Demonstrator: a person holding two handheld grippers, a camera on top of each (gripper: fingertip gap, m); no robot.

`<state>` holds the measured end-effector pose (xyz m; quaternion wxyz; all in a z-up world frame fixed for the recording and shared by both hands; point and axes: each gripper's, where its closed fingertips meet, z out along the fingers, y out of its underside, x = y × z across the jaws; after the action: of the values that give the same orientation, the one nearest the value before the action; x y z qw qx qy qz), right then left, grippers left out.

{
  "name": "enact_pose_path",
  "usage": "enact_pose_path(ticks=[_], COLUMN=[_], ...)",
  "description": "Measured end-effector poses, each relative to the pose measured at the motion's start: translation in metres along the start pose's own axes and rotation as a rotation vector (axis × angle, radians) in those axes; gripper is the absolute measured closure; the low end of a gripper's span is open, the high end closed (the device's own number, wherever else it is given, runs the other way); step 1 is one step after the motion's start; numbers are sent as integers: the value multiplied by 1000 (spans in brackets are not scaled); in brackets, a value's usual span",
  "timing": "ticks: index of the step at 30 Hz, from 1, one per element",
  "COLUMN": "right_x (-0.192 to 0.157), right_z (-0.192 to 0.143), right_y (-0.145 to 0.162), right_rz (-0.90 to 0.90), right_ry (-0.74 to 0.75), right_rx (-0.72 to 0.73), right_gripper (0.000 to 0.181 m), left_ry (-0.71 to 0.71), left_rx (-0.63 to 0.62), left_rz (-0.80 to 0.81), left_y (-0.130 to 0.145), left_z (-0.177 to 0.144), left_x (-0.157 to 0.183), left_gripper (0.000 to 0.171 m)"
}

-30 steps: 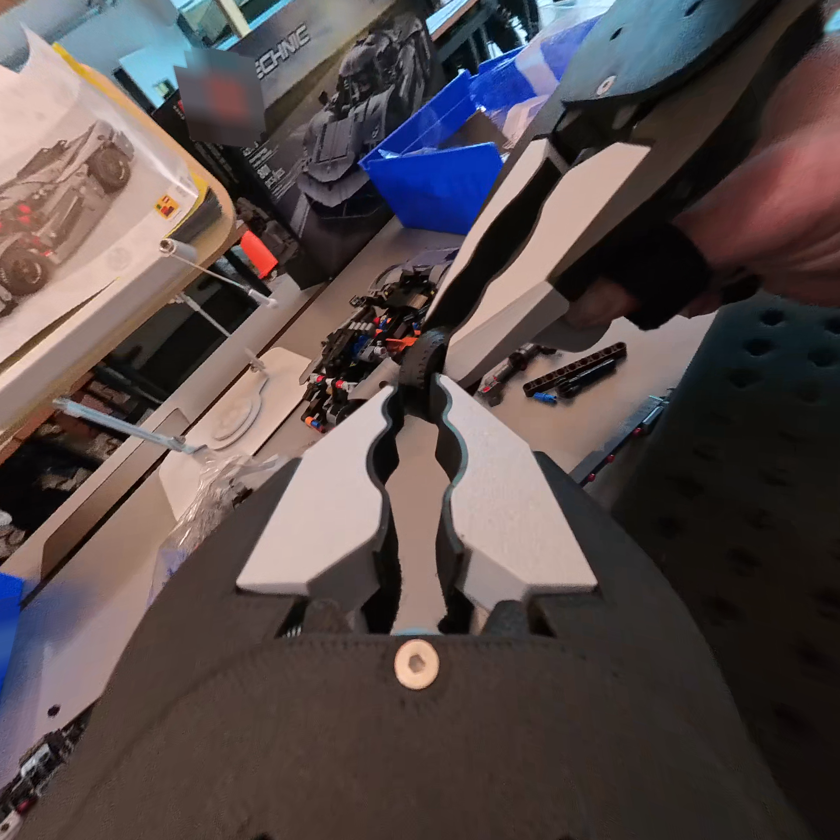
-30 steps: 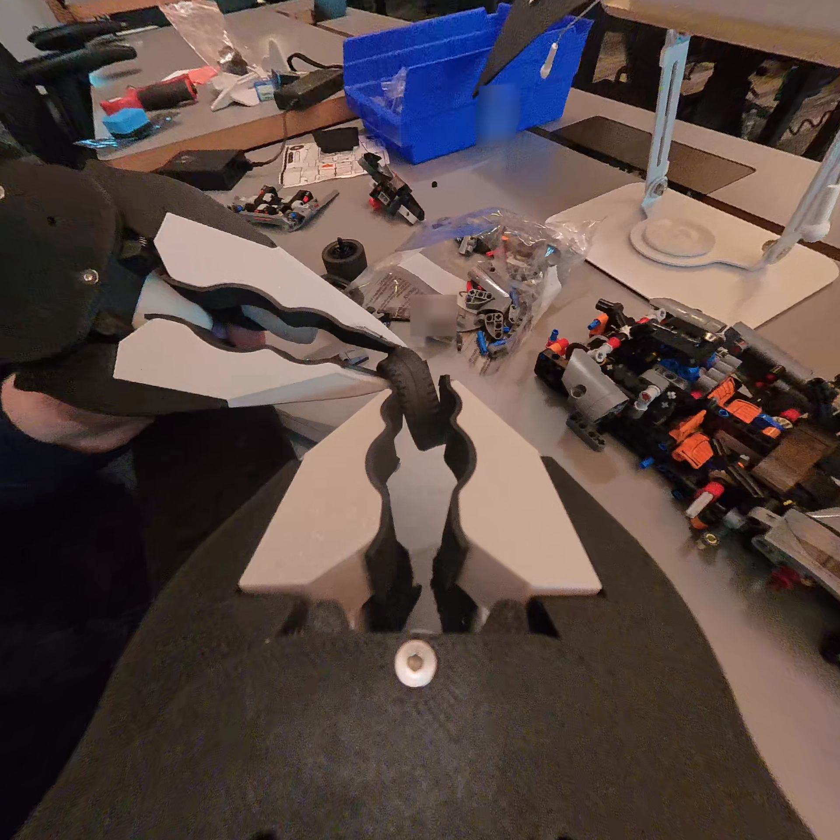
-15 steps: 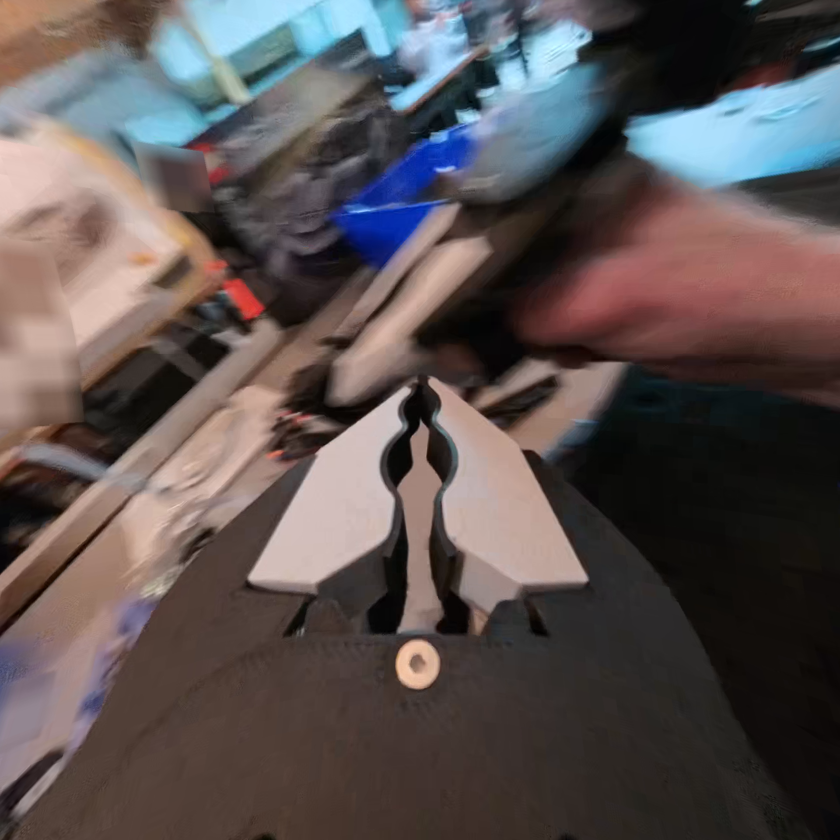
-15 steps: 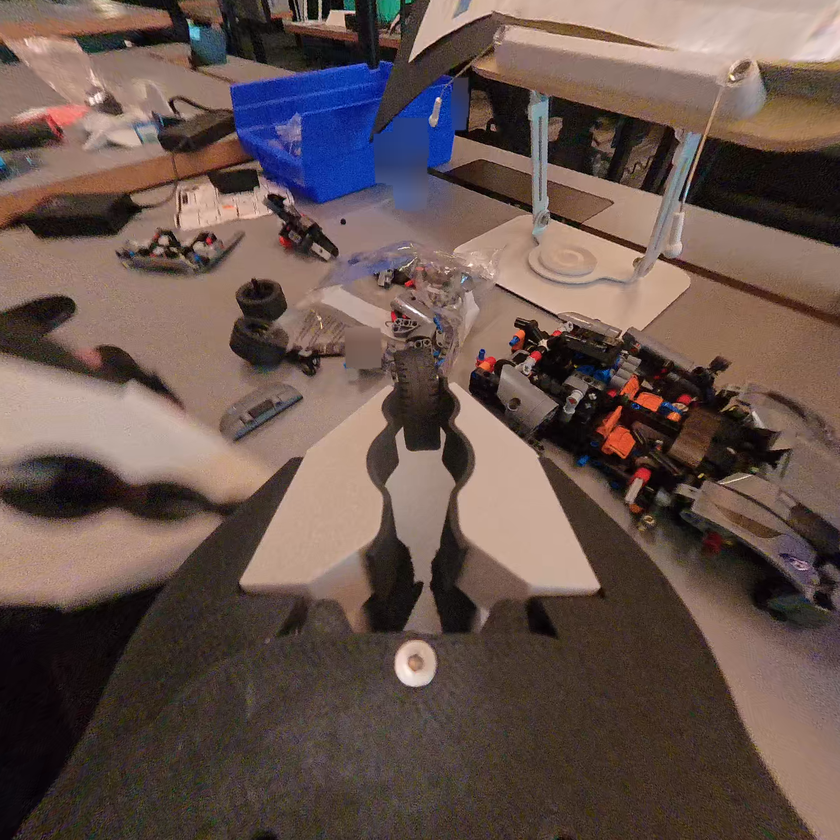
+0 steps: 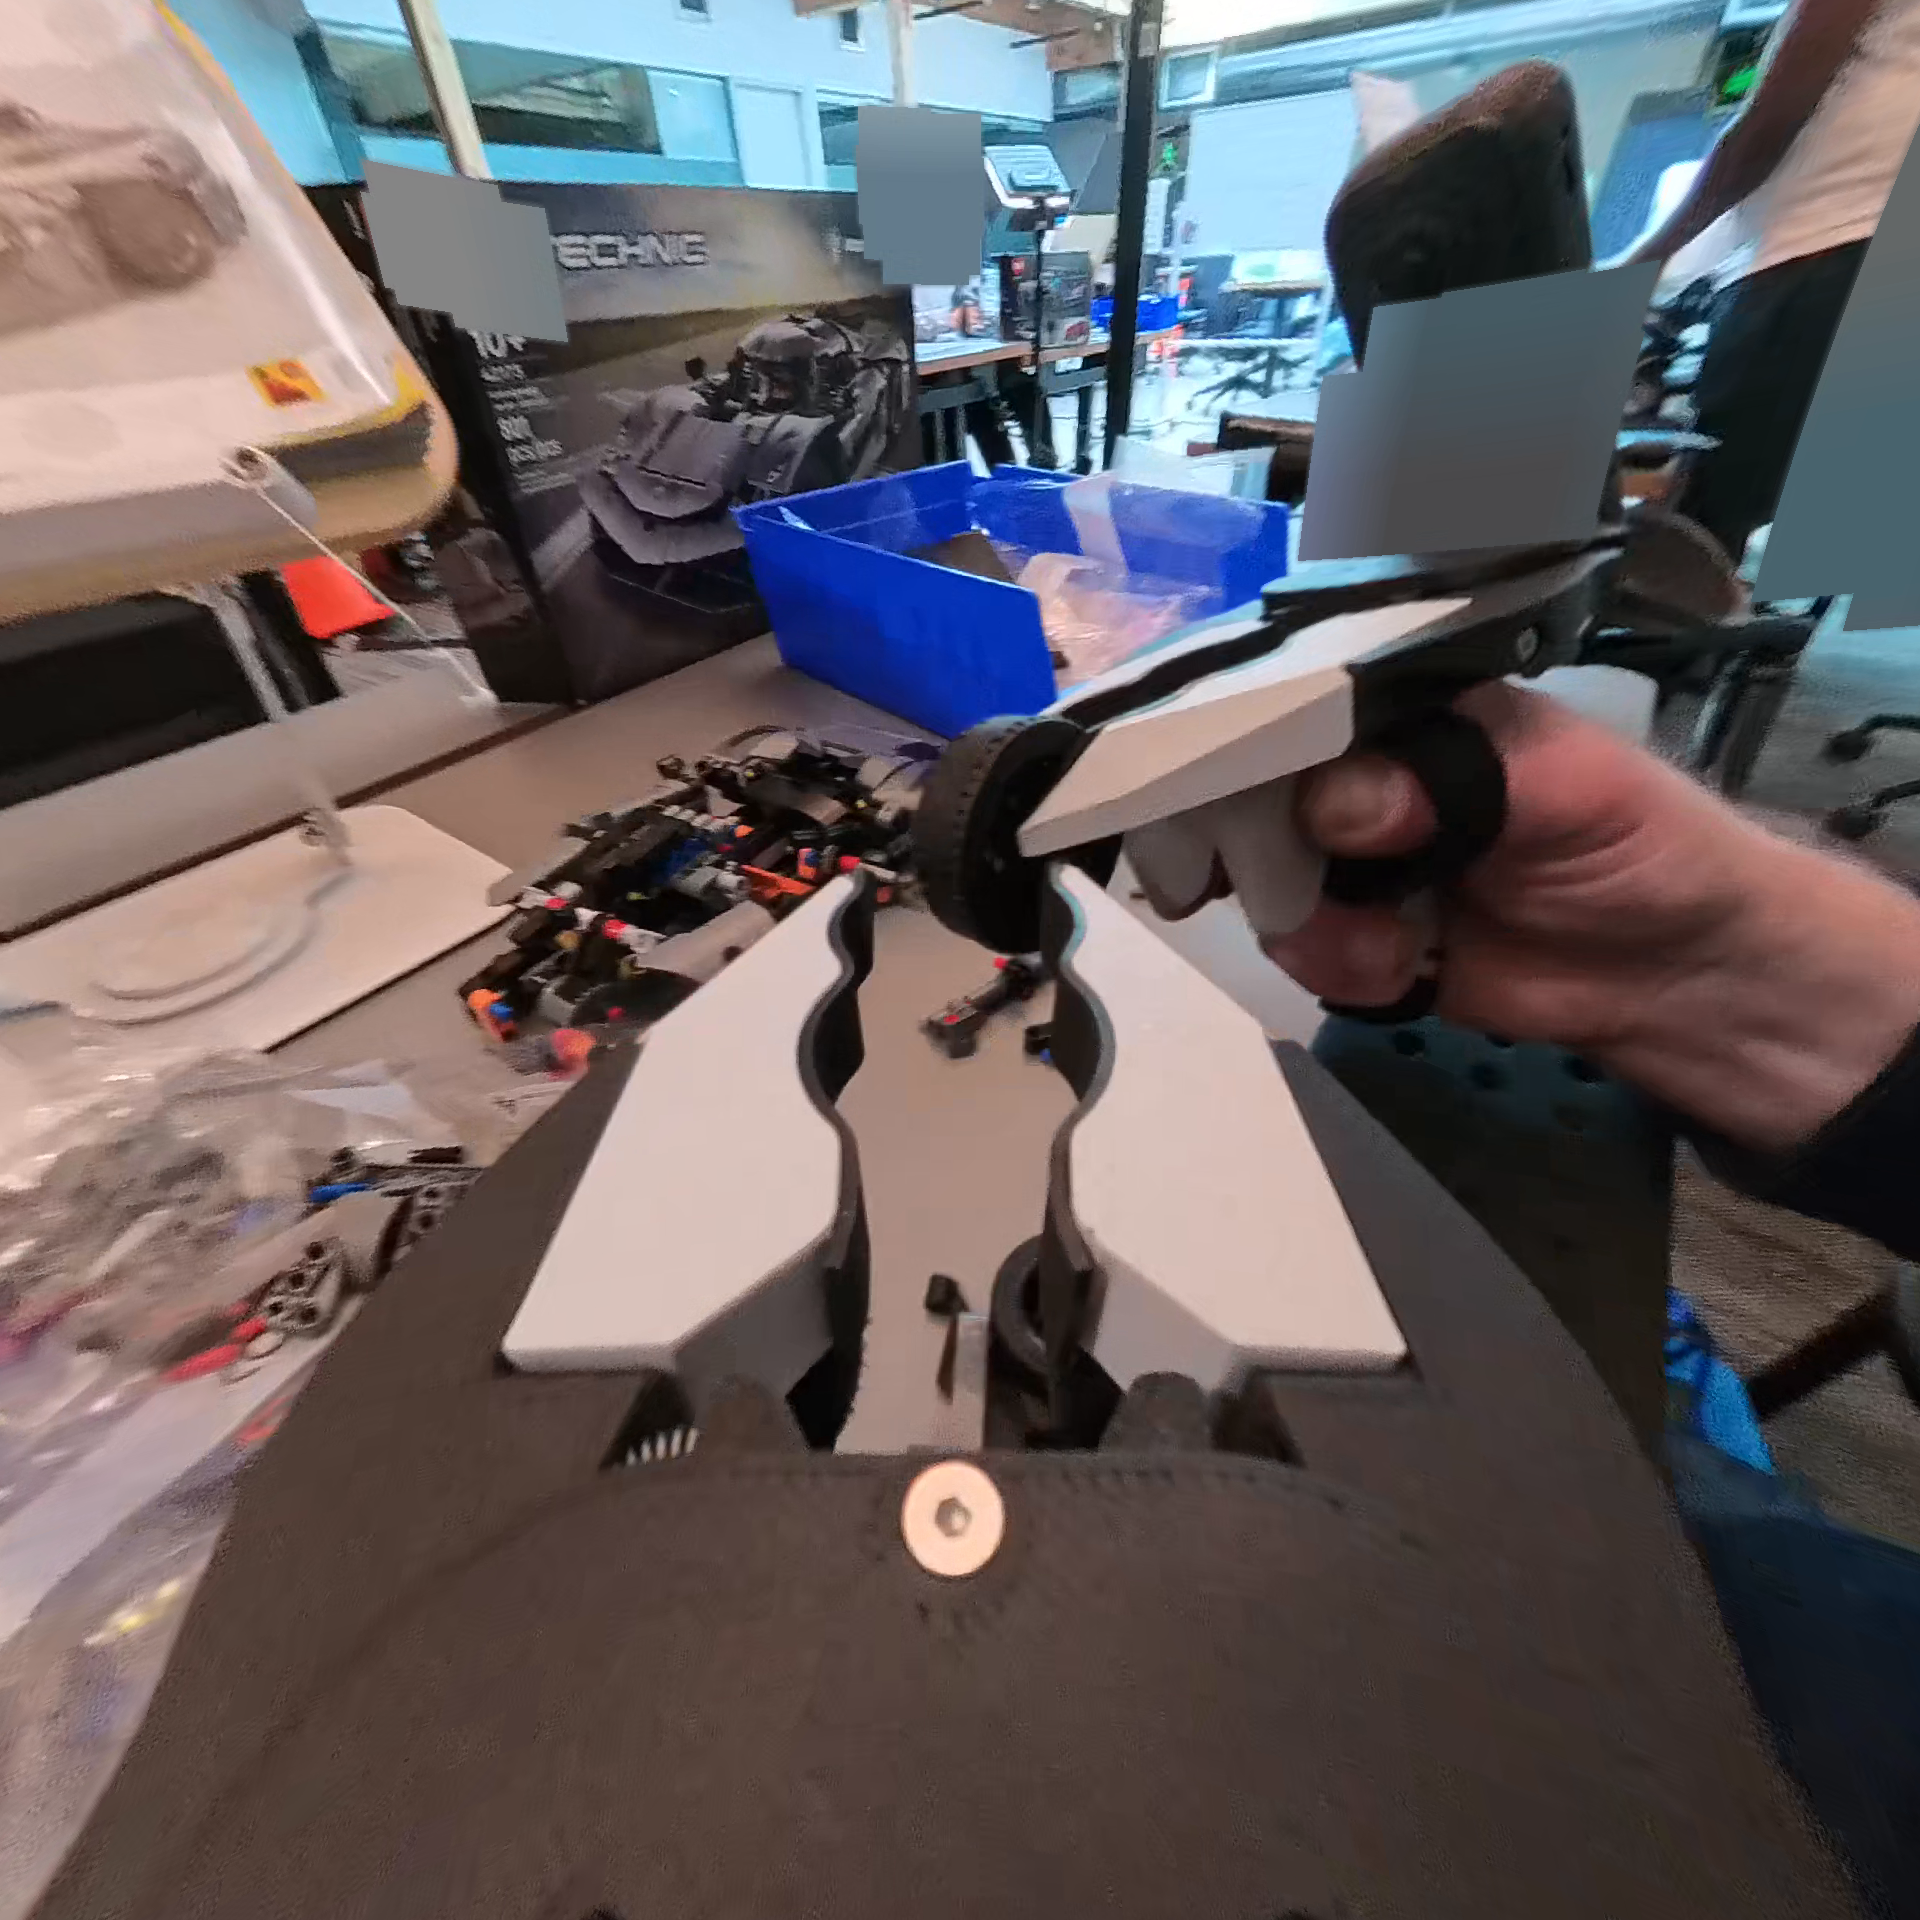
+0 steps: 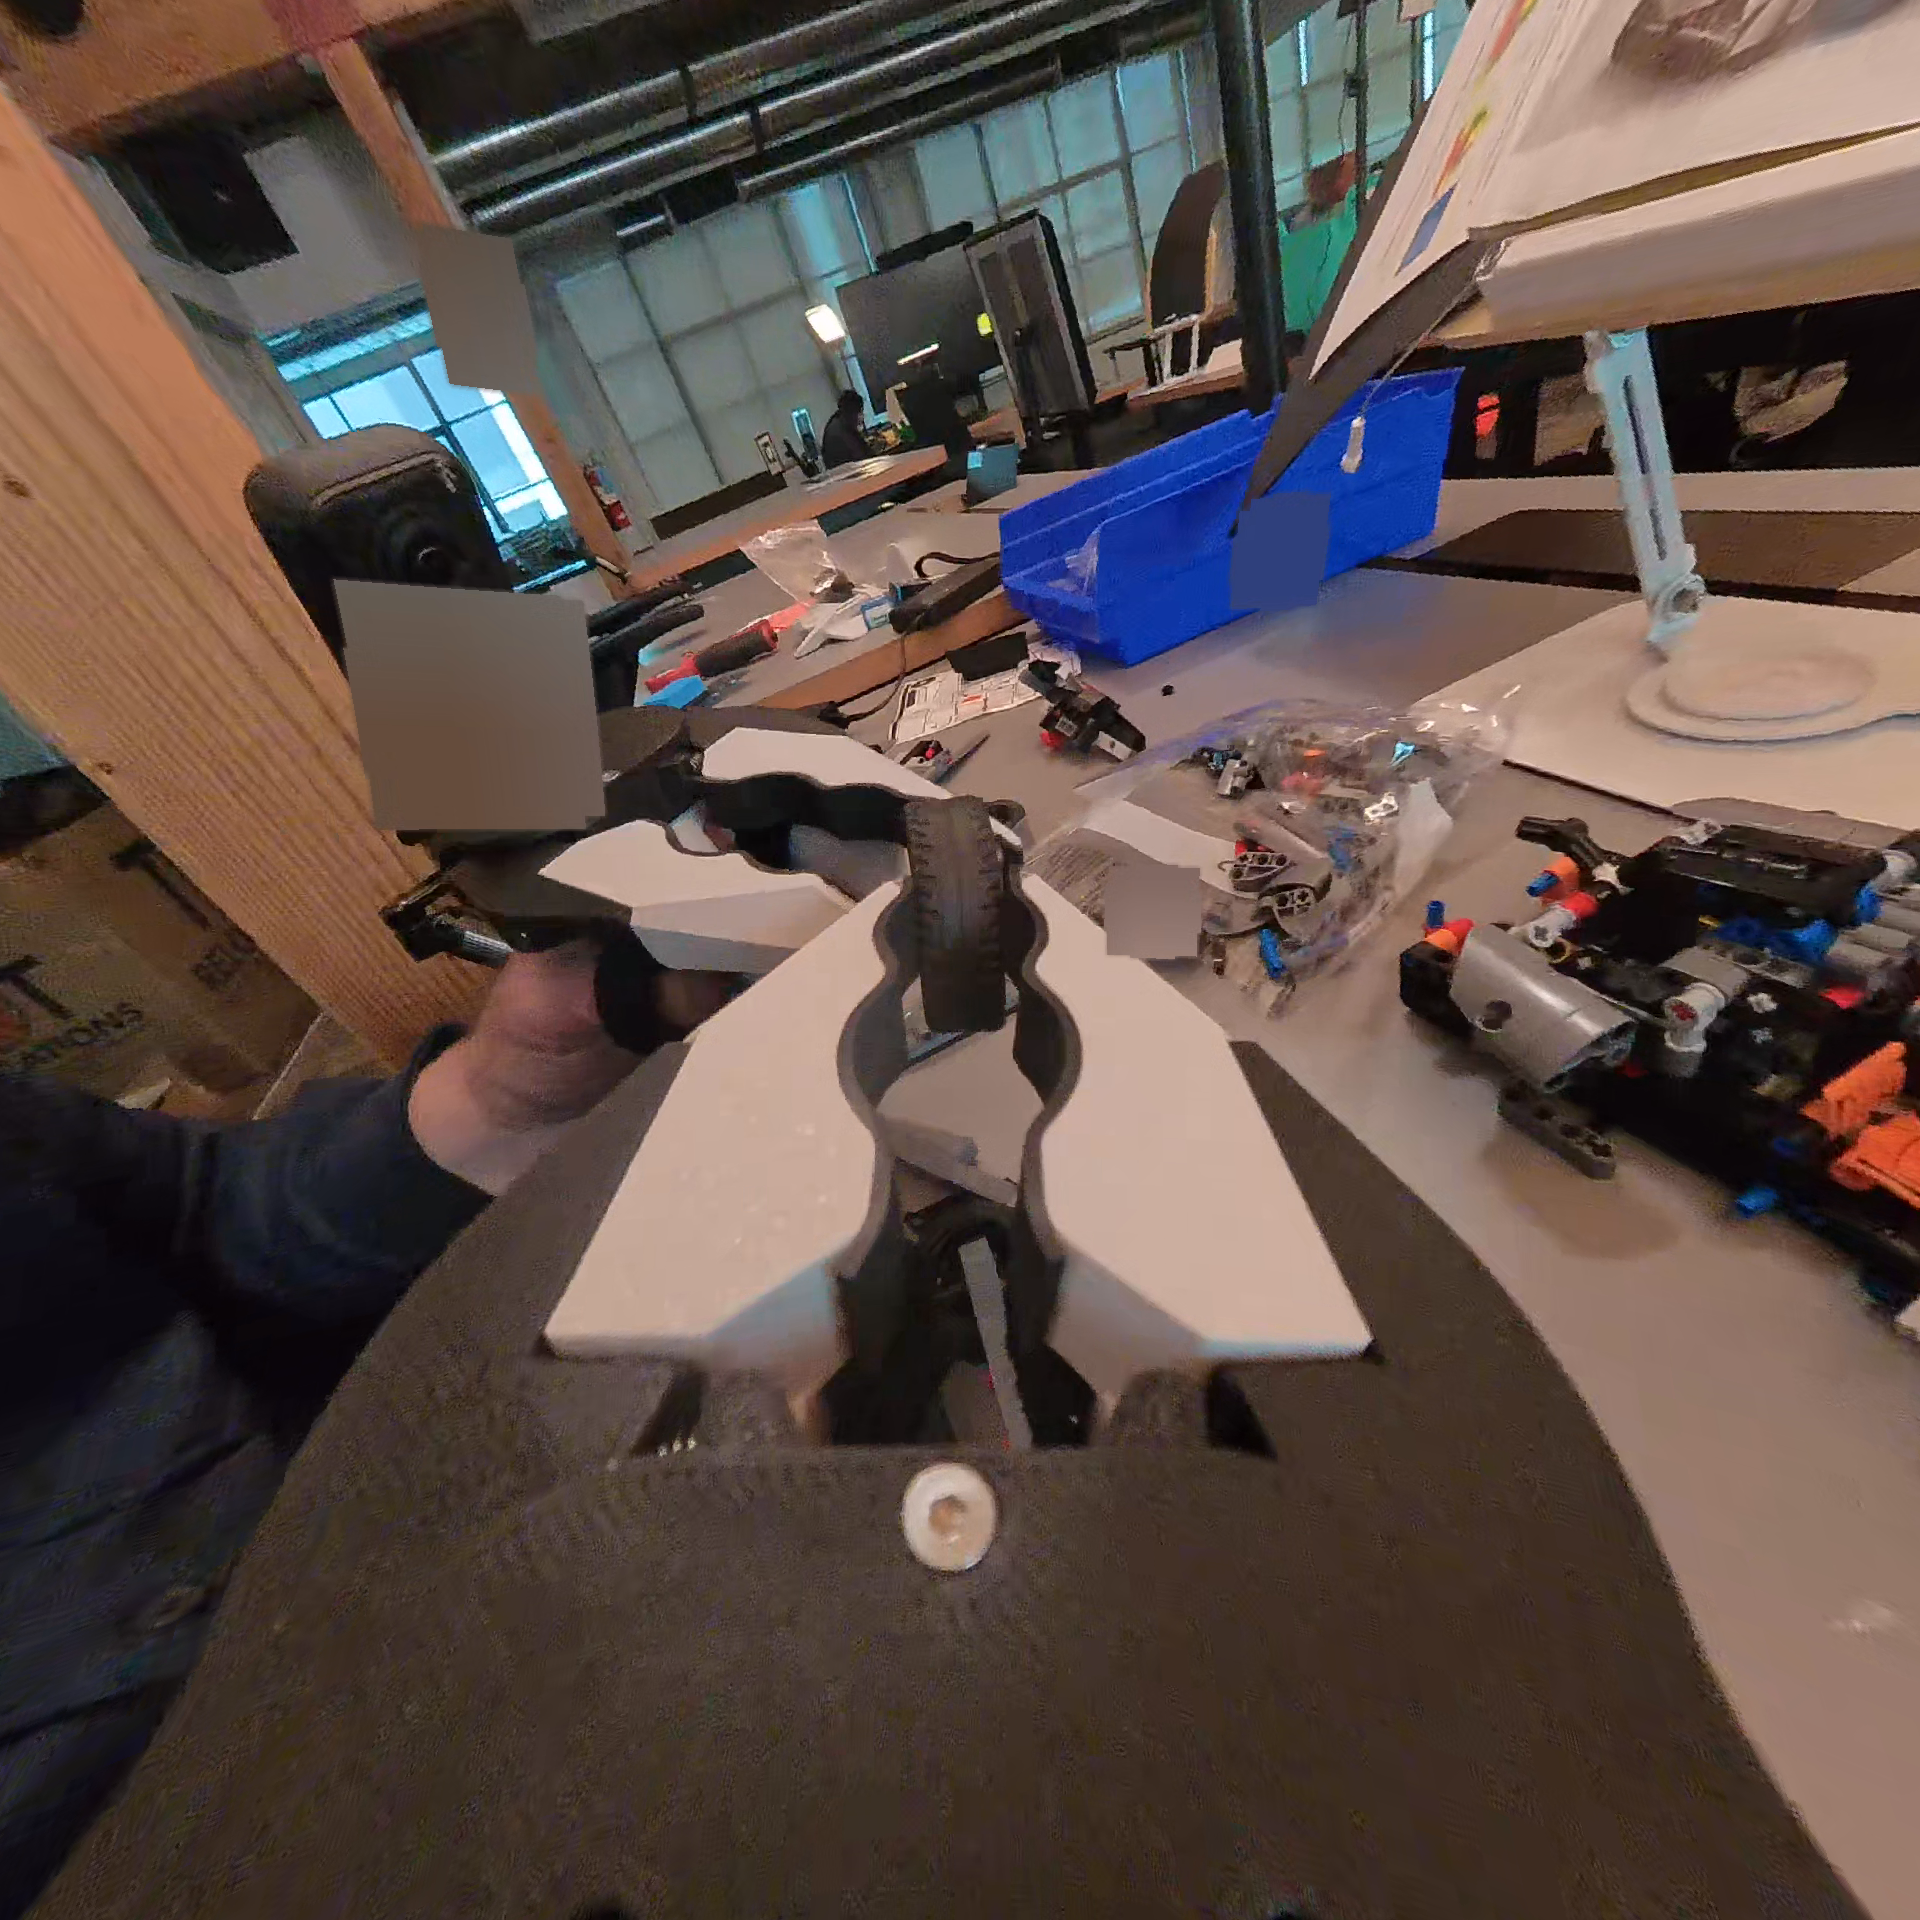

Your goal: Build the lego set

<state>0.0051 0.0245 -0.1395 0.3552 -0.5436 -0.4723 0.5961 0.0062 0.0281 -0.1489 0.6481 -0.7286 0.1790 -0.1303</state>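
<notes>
My right gripper point(image 6: 961, 914) is clamped on a black rubber wheel point(image 6: 958, 925), which stands upright between my fingertips with its tread facing the camera. In the left wrist view the same wheel point(image 5: 987, 831) shows at the tip of that gripper point(image 5: 1049, 790), held off the table, with a hand point(image 5: 1558, 883) wrapped round the grip behind it.

My left gripper point(image 5: 951, 904) stands with jaws moderately apart and nothing between them; bare table point(image 5: 935, 1122) shows through the gap. The wheel sits just beside the tip of my left gripper's right-side finger point(image 5: 1174, 1174); whether they touch I cannot tell. In the right wrist view this gripper point(image 6: 914, 821) reaches in from the left, its tips at the wheel.

The partly built Lego vehicle chassis point(image 5: 686, 894), black with orange, red and blue parts, lies on the grey table beyond my left jaws; in the right wrist view it point(image 6: 1704, 987) lies to the right, well apart from the wheel. A clear bag of loose parts point(image 6: 1288, 821) rests between the grippers and a blue bin point(image 6: 1195, 540). A small black-and-red subassembly point(image 6: 1081, 717) lies near a printed sheet point(image 6: 951, 696). The dark set box point(image 5: 675, 416) stands behind the bin point(image 5: 914, 613). An instruction booklet point(image 5: 156, 270) sits on a white stand point(image 5: 249, 914) at left.
</notes>
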Motion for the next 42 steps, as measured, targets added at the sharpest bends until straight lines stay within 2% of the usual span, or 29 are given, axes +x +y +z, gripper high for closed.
enact_pose_path(ticks=[3, 7, 9, 16, 19, 23, 30, 38, 42], right_x=[-1, -12, -19, -26, -19, -19, -11, 4, 8], right_z=[-1, -1, -2, -13, -21, -21, -19, -18, -16], right_y=[4, 1, -2, -7, 0, 1, 10, 15, 12], right_rz=[-2, 20, 1, -102, -201, -235, -197, -184, -300], right_ry=[8, -53, -78, -69, -23, 13, 52, 179, 311], right_rx=[-18, 6, 6, -22, -72, -86, -115, -165, -180], right_gripper=[168, 164, 162, 162, 164, 166, 166, 167, 167], left_ry=[64, 107, 115, 152, 204, 255, 290, 149, 88], left_rx=[-11, -5, -44, -13, 5, 14, -52, -118, -112], left_rz=[-41, -94, -82, -68, -116, -167, -258, -146, -89], left_y=[4, 4, 12, 5, 3, 2, 14, 24, 23], left_z=[4, 2, 2, 1, -1, 0, 3, 9, 9], left_x=[8, 8, 10, 21, 24, 29, 29, 23, 19], left_gripper=[147, 151, 158, 160, 160, 160, 160, 162, 164])
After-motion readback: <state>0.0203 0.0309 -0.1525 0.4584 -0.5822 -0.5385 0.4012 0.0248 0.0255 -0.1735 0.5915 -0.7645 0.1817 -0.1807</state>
